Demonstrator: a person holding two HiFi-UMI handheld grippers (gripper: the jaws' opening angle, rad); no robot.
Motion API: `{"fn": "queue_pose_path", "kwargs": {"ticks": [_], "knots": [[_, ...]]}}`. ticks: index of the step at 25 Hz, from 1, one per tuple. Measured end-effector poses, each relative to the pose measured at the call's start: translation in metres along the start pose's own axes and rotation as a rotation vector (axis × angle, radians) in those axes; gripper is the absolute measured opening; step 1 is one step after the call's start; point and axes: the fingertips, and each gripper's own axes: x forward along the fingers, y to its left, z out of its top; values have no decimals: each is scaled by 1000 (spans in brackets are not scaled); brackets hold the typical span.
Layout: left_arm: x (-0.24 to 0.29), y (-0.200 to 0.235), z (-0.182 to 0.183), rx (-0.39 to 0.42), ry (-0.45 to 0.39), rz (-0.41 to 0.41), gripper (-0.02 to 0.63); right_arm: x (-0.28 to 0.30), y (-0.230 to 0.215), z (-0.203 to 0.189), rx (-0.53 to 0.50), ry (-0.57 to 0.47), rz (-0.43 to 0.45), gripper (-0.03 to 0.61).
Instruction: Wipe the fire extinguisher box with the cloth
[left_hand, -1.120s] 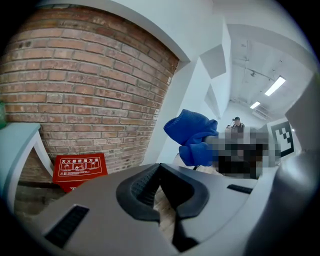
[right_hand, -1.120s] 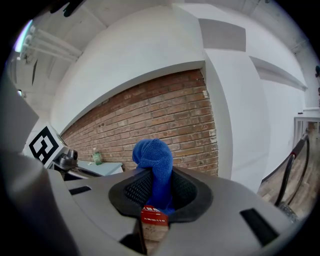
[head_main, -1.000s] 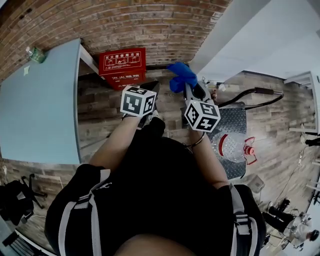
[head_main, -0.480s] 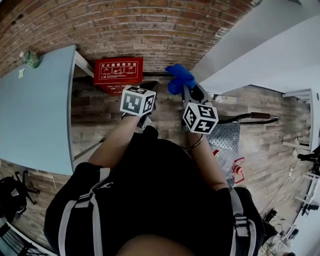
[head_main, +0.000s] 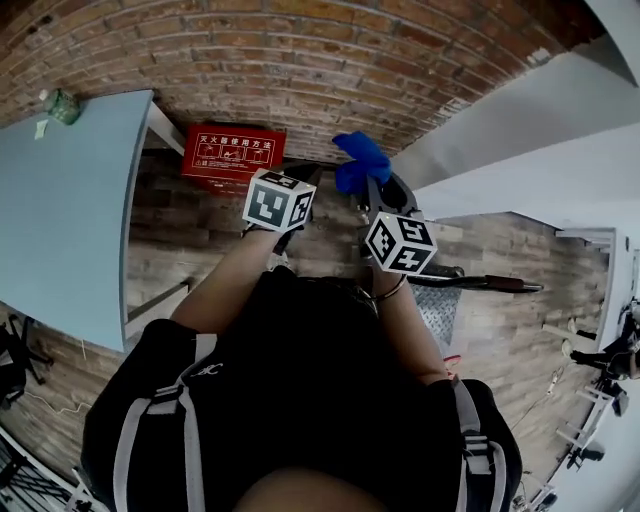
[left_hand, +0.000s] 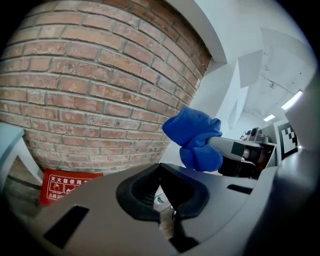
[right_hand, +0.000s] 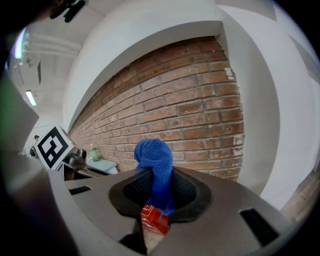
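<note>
A blue cloth (right_hand: 156, 160) is pinched between the jaws of the right gripper (right_hand: 159, 195). Its bunched upper end is pushed out past the jaw tips, and a fold is seen hanging down between the pads. In the head view the cloth (head_main: 358, 160) is held up in front of the brick wall (head_main: 300, 60), clear of everything else.

The jaws of the left gripper (left_hand: 162, 192) are seen slightly apart, and nothing is held between them. This gripper (head_main: 298, 178) is held just beside the right gripper (head_main: 362, 190), and both are pointed toward the wall. From the left gripper view the cloth (left_hand: 195, 137) is seen wrapped over the tip of the other gripper.

The red fire extinguisher box (head_main: 232, 155) is set on the floor at the foot of the wall, just beside the end of a pale blue table (head_main: 60, 210). White print is carried on its top face. It is also seen low in the left gripper view (left_hand: 67, 184). The box is not touched by the cloth or by either gripper. A green bottle (head_main: 60, 105) is stood on the far corner of the table.
</note>
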Motion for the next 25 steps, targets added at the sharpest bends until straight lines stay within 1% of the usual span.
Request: {"fn": "queue_pose_path", "kwargs": {"ticks": [4,10,18,22,25], "knots": [[-10,15,-2,-46,-27,73,8,29,19,-3,-48,39,124,89],[-33,45,-23,-168,-57,221,8,59,56,1,-119,61,313,89],[-58,72,-37,-305,-121,399,8,85,85,-6,-179,114,535,89],[-58,80,-51,-362,-125,461,8,102,88,-19,-171,154,612,89],[-52,90,-72,-406,-106,497,8,119,84,-41,-140,209,640,89]]}}
